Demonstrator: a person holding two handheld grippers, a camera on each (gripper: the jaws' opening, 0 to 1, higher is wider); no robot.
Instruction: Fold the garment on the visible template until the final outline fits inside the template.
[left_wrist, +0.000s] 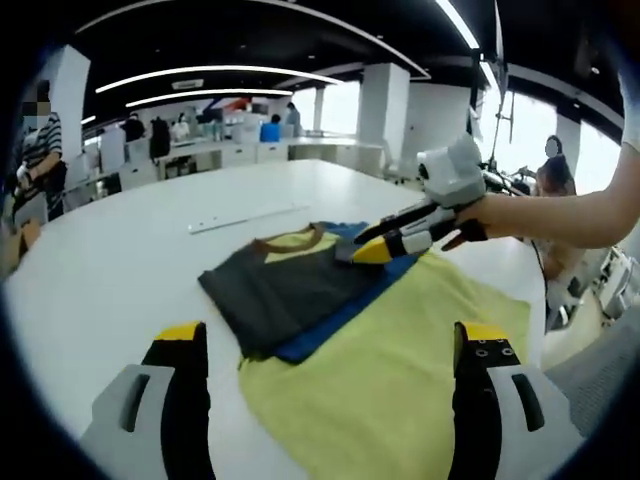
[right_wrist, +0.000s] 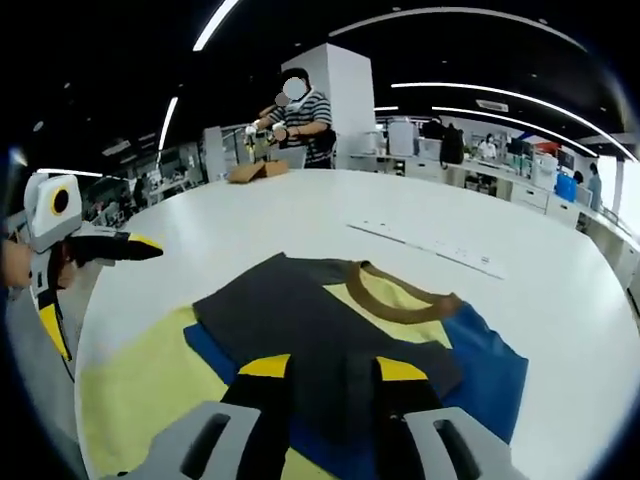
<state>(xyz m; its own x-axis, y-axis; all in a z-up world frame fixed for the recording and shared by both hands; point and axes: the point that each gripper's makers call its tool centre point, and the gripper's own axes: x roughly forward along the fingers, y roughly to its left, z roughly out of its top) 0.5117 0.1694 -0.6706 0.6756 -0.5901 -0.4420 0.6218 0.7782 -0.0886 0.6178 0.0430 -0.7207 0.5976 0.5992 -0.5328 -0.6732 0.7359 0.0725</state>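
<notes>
My left gripper (left_wrist: 325, 345) is hovering released, its jaws wide apart, over the near edge of the yellow template (left_wrist: 400, 370) that is lying on the white table (left_wrist: 120, 250). My right gripper (right_wrist: 330, 375) is grasping the dark grey part of the garment (right_wrist: 310, 320), which is lying folded on the template, with blue cloth showing under it. Farther away a thin white strip (right_wrist: 420, 245) is lying on the table, and a person in a striped shirt (right_wrist: 300, 115) is standing behind.

A broad white table (left_wrist: 120, 260) bears a yellow template (left_wrist: 400, 370), the folded garment (left_wrist: 285, 285) — and a pale strip (left_wrist: 245, 217).
</notes>
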